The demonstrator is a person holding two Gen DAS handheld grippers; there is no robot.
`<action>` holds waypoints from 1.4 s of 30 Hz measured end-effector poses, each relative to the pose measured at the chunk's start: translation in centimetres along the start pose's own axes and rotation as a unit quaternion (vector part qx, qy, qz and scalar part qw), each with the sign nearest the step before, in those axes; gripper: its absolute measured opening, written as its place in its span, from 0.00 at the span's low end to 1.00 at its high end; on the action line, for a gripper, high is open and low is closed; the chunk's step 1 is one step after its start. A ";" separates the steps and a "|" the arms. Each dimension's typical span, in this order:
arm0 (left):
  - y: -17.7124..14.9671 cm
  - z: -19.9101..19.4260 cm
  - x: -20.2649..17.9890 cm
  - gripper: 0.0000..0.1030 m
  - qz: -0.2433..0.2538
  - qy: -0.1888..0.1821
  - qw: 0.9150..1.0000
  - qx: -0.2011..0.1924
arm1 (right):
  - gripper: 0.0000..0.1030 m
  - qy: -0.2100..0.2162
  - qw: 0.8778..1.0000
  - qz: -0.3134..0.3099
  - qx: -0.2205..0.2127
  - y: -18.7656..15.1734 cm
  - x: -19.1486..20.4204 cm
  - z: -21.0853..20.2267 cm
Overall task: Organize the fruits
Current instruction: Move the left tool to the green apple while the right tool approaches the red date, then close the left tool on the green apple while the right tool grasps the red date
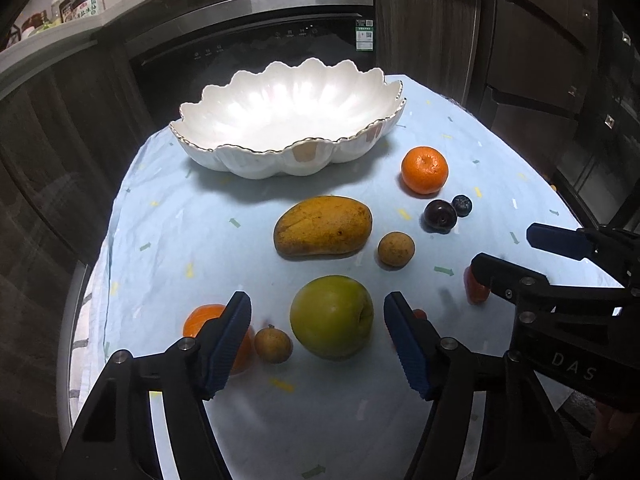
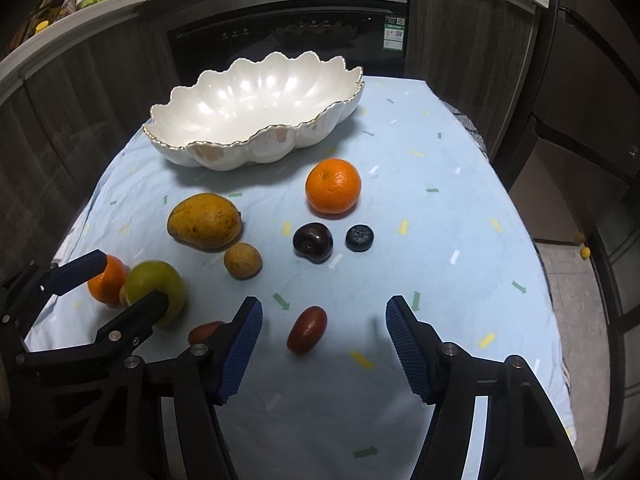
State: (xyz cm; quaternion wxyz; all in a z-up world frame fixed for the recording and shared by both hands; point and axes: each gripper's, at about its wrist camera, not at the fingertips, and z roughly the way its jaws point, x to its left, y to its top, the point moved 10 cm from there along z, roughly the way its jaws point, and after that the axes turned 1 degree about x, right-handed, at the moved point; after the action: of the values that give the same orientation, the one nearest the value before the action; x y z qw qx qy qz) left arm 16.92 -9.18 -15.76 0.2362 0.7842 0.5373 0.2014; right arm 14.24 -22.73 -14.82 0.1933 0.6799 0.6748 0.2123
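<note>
Here both the left gripper and right gripper hang spread wide, holding nothing; all fruit lies on the cloth, the bowl bare. The green apple could roll, nudging 1 neighbouring longan.

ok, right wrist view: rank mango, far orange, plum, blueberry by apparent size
1. mango
2. far orange, a little smaller
3. plum
4. blueberry
All lie at a similar depth, so nearness hardly skews this.
</note>
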 end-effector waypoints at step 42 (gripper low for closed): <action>-1.0 2.7 -0.7 0.47 -0.001 -0.019 1.000 0.016 | 0.24 0.011 0.999 -0.022 0.040 -2.0 1.3 2.6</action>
State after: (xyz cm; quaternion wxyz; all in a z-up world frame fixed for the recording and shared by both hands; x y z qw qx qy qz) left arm 17.47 -9.97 -18.56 0.2342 0.7909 0.5366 0.1780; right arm 13.98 -21.33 -18.07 0.1635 0.6697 0.6996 0.1882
